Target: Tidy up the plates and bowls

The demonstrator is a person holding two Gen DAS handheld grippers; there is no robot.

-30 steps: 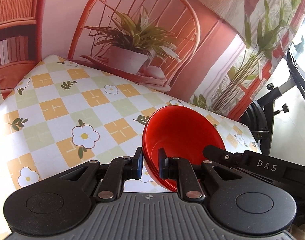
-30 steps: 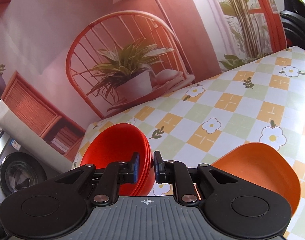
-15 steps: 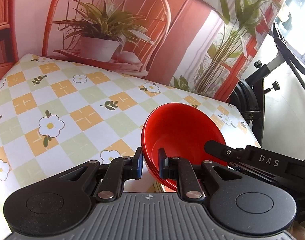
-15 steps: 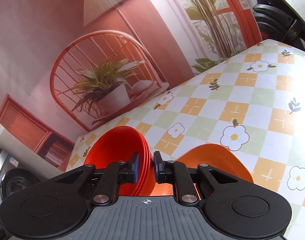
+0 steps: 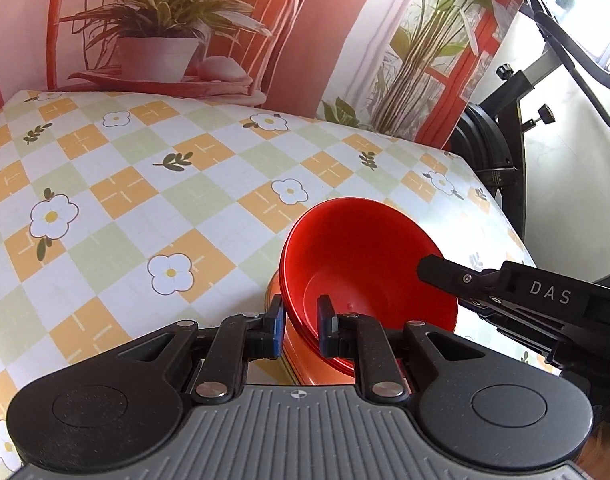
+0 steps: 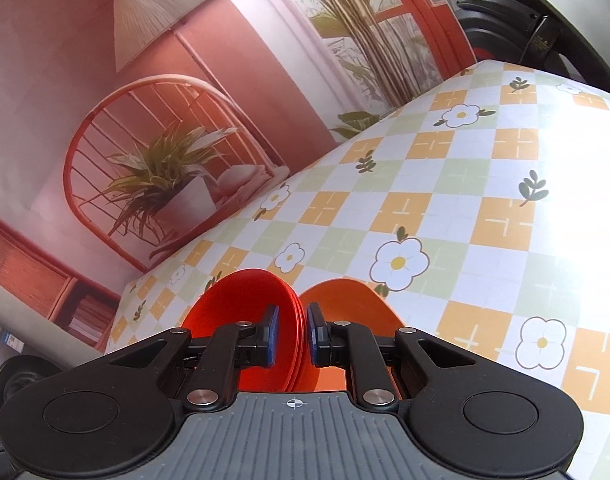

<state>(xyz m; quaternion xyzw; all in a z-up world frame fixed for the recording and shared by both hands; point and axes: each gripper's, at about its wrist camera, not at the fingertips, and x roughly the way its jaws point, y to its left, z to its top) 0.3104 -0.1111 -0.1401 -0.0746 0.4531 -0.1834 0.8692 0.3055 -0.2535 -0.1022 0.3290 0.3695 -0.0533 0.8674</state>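
Red bowls btwn both grippers' fingers.

Each gripper had a ribbed grey body, black linkage arms with silver rivets, and blue-padded black fingers.

A staged home-like room: floral checked tablecloth, printed backdrop of a potted plant, exercise bike beside

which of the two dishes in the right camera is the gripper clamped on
The red bowl stack; the right gripper pinches its rim, while the orange plate lies outside it.
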